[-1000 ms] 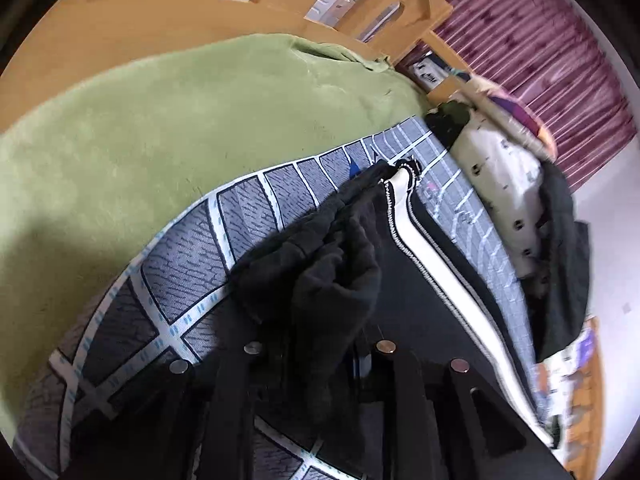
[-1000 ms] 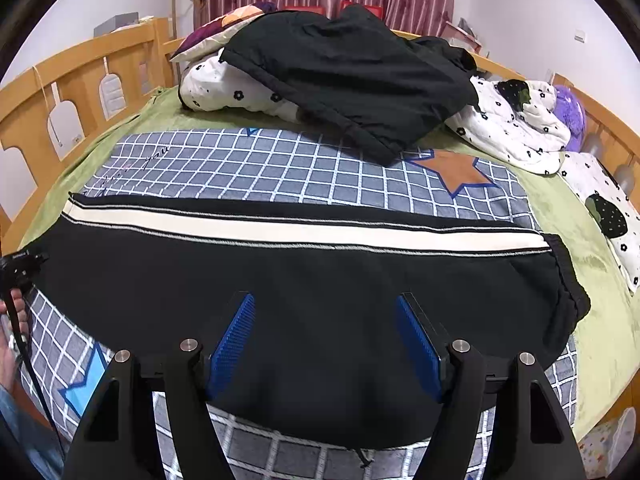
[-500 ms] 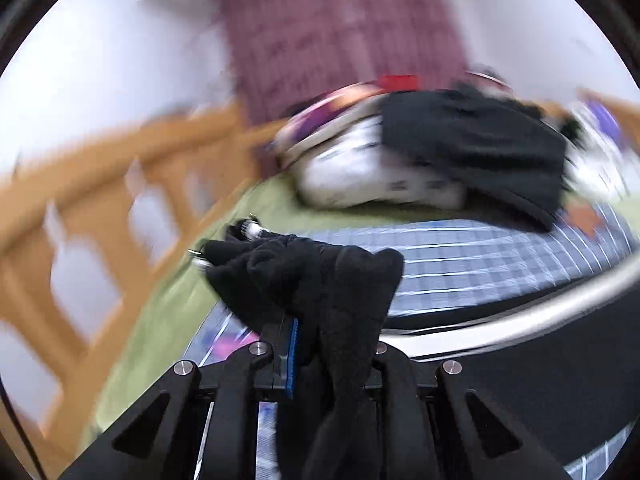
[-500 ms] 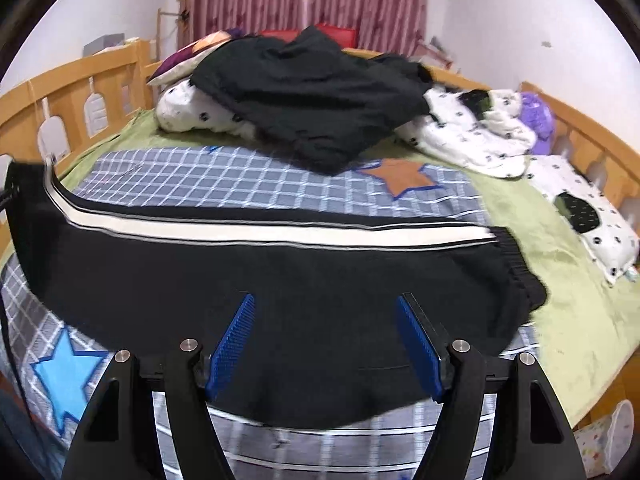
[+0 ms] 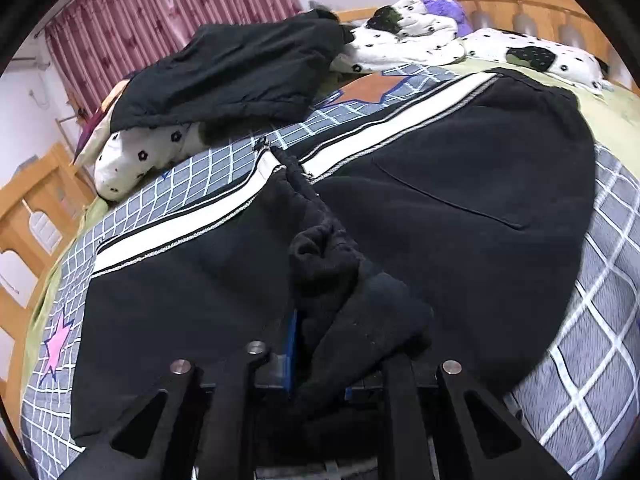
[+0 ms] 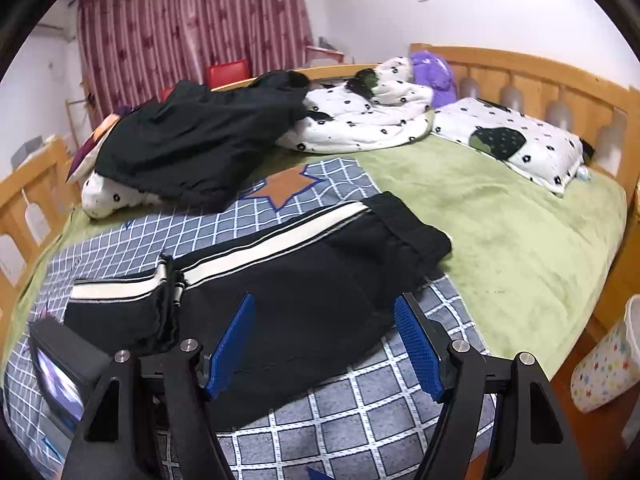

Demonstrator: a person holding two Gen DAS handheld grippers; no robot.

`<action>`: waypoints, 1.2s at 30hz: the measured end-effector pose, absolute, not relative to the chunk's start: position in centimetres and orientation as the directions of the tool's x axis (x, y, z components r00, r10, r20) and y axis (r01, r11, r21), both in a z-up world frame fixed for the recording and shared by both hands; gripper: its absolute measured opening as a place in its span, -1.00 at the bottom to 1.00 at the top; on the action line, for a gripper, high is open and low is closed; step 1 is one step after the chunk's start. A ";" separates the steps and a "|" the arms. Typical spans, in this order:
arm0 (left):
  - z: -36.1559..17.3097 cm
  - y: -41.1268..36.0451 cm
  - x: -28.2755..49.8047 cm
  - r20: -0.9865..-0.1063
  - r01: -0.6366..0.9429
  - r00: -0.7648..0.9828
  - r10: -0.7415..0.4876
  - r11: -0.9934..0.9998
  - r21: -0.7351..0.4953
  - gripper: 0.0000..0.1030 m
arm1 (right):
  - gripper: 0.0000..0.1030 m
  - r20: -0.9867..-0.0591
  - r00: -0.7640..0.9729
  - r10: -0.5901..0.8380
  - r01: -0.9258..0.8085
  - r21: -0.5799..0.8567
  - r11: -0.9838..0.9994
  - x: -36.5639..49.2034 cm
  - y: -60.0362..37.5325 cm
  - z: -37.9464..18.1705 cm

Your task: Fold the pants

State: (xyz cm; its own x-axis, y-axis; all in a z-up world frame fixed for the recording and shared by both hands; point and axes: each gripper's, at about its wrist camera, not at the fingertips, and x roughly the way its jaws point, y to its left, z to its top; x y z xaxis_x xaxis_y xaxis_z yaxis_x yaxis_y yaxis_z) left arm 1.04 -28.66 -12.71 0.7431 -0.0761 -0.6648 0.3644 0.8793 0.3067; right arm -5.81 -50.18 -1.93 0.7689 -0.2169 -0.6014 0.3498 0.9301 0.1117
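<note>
Black pants [image 6: 320, 276] with a white side stripe lie across the checked blanket [image 6: 360, 412]. The leg end is folded back over the middle of the pants. My left gripper [image 5: 320, 344] is shut on a bunch of the black cuff fabric [image 5: 324, 256] and holds it just above the lower layer of the pants [image 5: 460, 200]. In the right wrist view the cuff [image 6: 168, 300] sits at the left, next to the left tool's screen [image 6: 60, 376]. My right gripper [image 6: 324, 312] hovers open over the near edge of the pants, nothing between its blue pads [image 6: 232, 344].
A second black garment [image 6: 200, 140] lies on a flowered quilt [image 6: 360, 124] at the back. A flowered pillow [image 6: 516, 140] rests by the wooden headboard [image 6: 540, 76]. Green sheet [image 6: 500, 220] spreads to the right. A wooden rail [image 6: 28, 200] runs on the left. A star-patterned bin [image 6: 608, 368] stands on the floor.
My left gripper has swung across the bed with the cuff, folding the leg over the pants. The right gripper has shifted toward the waistband side, still open.
</note>
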 end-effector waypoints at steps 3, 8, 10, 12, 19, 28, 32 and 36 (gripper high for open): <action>-11.0 -26.5 0.5 -0.732 0.489 0.643 -0.224 0.856 0.169 0.08 | 0.39 -0.603 0.768 -0.218 0.340 0.095 0.935 -5.7 -50.1 -2.3; -8.0 -20.5 -1.9 -0.710 0.507 0.653 -0.265 0.849 0.150 0.49 | 0.39 -0.614 0.763 -0.203 0.290 0.044 0.956 -5.0 -48.6 -2.9; -6.9 -17.2 -1.8 -0.702 0.472 0.673 -0.231 0.865 0.168 0.49 | 0.39 -0.634 0.755 -0.171 0.250 0.038 0.967 -4.3 -47.6 -3.2; -6.3 -14.3 -1.0 -0.702 0.407 0.695 -0.156 0.890 0.204 0.50 | 0.39 -0.663 0.744 -0.089 0.169 0.058 0.984 -3.1 -45.7 -3.5; -5.2 -2.8 2.1 -0.744 0.195 0.668 -0.010 0.967 0.162 0.50 | 0.17 -0.770 0.630 0.095 -0.024 0.103 0.994 2.6 -37.8 -4.9; -7.2 3.7 2.8 -0.768 0.120 0.634 -0.095 0.992 -0.024 0.50 | -0.73 -0.874 0.477 0.093 -0.058 0.074 0.996 6.6 -33.4 -11.4; -7.6 4.0 2.6 -0.761 0.139 0.633 -0.141 0.988 -0.068 0.50 | -0.86 -0.764 0.592 0.258 -0.077 0.265 0.961 3.9 -36.0 -7.4; -8.4 3.5 3.3 -0.771 0.150 0.611 -0.178 0.983 -0.108 0.50 | -0.85 -0.870 0.451 0.198 -0.002 0.221 0.975 4.3 -35.8 -11.4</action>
State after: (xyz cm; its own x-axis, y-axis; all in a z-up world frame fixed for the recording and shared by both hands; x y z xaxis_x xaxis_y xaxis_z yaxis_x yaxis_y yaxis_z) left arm 3.26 3.55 -8.37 0.6109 -0.1778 -0.7715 0.1501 0.9828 -0.1076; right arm 4.34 -35.81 -11.38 0.4508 0.1979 -0.8704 -0.0022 0.9754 0.2206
